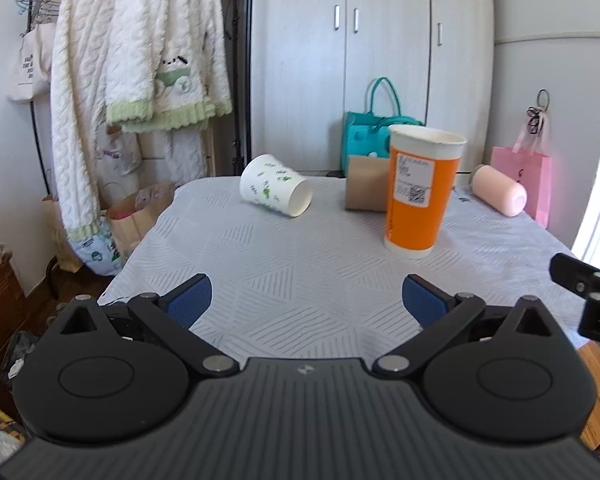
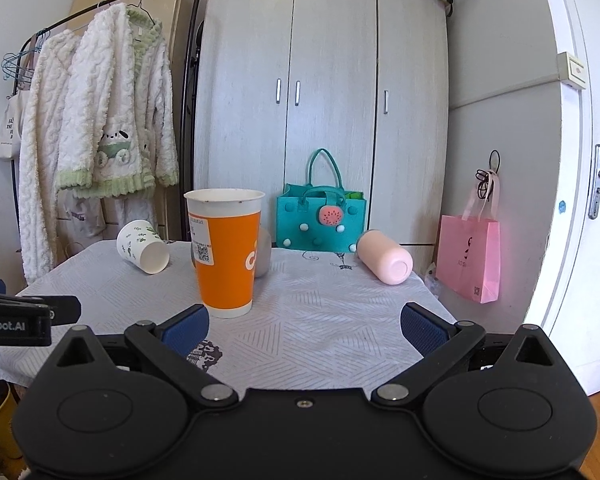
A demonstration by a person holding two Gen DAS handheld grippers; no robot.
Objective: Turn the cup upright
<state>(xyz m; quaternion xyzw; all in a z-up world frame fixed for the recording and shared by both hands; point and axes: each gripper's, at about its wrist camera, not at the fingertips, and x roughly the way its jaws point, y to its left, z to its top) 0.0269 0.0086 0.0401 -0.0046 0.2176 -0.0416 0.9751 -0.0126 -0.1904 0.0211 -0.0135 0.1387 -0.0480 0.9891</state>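
At the far left a white knitted cardigan with green trim hangs from a clothes rail. On the counter, covered with a pale patterned cloth, a white paper cup with green leaf prints lies on its side near the far left corner, its open mouth turned toward the camera and to the right. Well apart from it, toward the middle, a tall orange cup with a white rim and a label stands upright. Behind that sits a teal felt handbag, and further right a pink cup lies on its side near the counter's edge. A pink paper bag hangs by the wall. The left tongs and the right tongs are both spread wide, holding nothing, above the near part of the counter.
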